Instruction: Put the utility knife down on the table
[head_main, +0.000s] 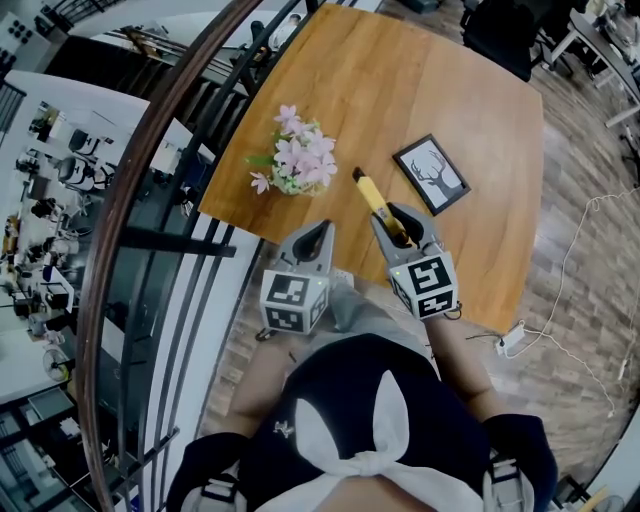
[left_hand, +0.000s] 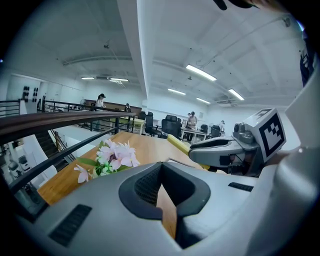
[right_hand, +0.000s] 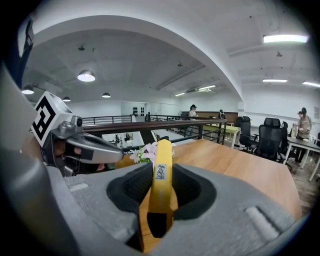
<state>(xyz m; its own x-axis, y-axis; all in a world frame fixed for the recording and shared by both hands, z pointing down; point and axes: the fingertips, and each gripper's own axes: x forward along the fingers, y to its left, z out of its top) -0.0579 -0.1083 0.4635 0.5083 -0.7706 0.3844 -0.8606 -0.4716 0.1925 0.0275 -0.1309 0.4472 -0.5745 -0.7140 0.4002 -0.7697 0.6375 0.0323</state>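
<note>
Just below the frame's middle, the right gripper (head_main: 399, 224) clamps the yellow knife (head_main: 372, 193), whose free end points up over the table (head_main: 455, 105) beside the flowers (head_main: 298, 160). Left gripper (head_main: 319, 234) at its left has jaws together, empty.

flowers (head_main: 296, 152) left of picture frame (head_main: 431, 174), on table (head_main: 400, 80)

Worktop (head_main: 440, 110): smooth wood, visible grain, satin sheen
Utility knife (right_hand: 162, 155): glossy yellow plastic, paper label
Right gripper (right_hand: 161, 176): matt grey plastic, ribbed black jaws
</note>
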